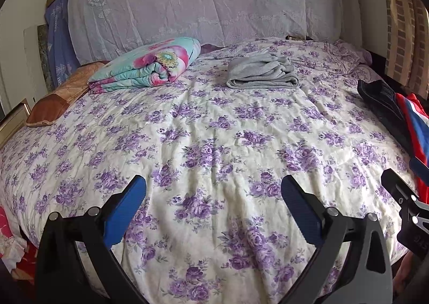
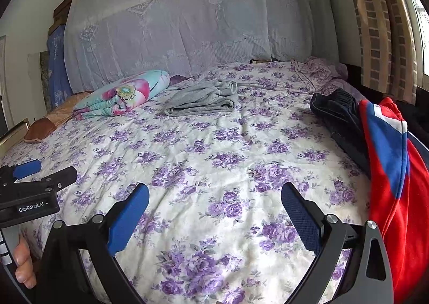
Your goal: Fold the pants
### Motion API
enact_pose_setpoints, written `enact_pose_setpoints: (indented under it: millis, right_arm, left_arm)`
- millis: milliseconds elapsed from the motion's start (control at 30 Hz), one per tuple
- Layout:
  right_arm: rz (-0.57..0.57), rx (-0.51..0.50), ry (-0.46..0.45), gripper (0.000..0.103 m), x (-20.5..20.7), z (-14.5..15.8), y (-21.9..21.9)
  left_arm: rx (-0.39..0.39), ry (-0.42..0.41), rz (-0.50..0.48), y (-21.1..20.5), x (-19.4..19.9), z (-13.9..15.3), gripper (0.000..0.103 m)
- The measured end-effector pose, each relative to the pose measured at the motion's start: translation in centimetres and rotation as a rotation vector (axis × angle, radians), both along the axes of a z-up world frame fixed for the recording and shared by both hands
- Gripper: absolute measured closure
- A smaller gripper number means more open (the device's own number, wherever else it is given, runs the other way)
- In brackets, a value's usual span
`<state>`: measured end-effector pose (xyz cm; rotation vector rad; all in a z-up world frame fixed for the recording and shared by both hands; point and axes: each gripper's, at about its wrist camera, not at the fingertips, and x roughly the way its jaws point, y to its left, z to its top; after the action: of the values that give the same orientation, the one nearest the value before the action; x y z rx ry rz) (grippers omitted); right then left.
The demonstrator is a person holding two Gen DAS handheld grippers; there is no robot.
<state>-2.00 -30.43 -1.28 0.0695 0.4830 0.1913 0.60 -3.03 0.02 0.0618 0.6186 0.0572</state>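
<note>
Bedspread (image 1: pixel 214 143) with purple flowers fills most of what we see, and its wide middle lies bare between our two tools. Our left gripper (image 1: pixel 213 191) hangs above the near edge of the bed with its blue fingers (image 1: pixel 126 212) spread wide, holding nothing; our right gripper (image 2: pixel 215 196) is just the same, fingers (image 2: pixel 300 218) far apart and empty. At 12 o'clock, well apart from both, the folded grey pants (image 1: pixel 262 73) rest on the spread. At 10 o'clock sits a rolled floral quilt (image 1: pixel 150 65), with a brown pillow (image 1: pixel 56 100) beside it at the left edge. At 3 o'clock dark pants (image 2: pixel 337 113) and a red and blue garment (image 2: pixel 391 169) crowd the right edge. A lace cover (image 1: pixel 203 0) drapes the headboard, and a brick-patterned curtain (image 2: pixel 375 25) hangs at 2 o'clock.
</note>
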Motion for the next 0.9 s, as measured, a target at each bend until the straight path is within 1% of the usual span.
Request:
enact_pose_setpoints:
  millis: [500, 633, 800, 900]
  right_arm:
    - [-0.003, -0.011, 0.017, 0.004, 0.39, -0.64, 0.10]
    - [-0.003, -0.016, 0.019, 0.004, 0.47, -0.69, 0.17]
    - [-0.003, -0.018, 0.024, 0.004, 0.56, -0.79, 0.25]
    - [-0.002, -0.019, 0.023, 0.004, 0.59, -0.81, 0.26]
  left_arm:
    - [0.001, 0.022, -0.009, -0.37, 0.34, -0.69, 0.005]
    - [-0.017, 0.028, -0.011, -0.14, 0.49, -0.87, 0.005]
    - [-0.039, 0.016, -0.010, 0.28, 0.49, -0.88, 0.005]
    - [-0.024, 0.015, -0.018, 0.05, 0.46, -0.86, 0.005]
